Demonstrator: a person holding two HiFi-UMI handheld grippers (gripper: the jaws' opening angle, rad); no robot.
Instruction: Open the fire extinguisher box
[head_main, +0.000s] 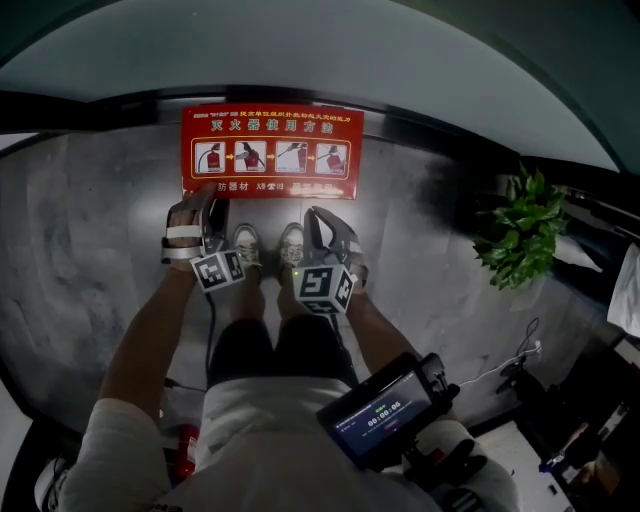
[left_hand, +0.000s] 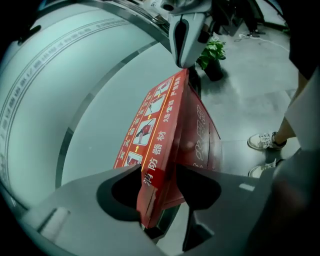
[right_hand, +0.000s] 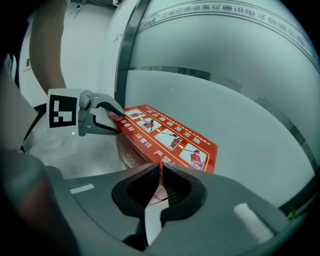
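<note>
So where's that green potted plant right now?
In the head view the plant stands on the floor at right, beyond the red box.

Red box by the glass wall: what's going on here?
A person stands over the red fire extinguisher box, a gripper in each hand. The left gripper has its fingers open astride the edge of the lid. The right gripper has its fingers nearly together around that edge; whether they pinch it is unclear.
</note>
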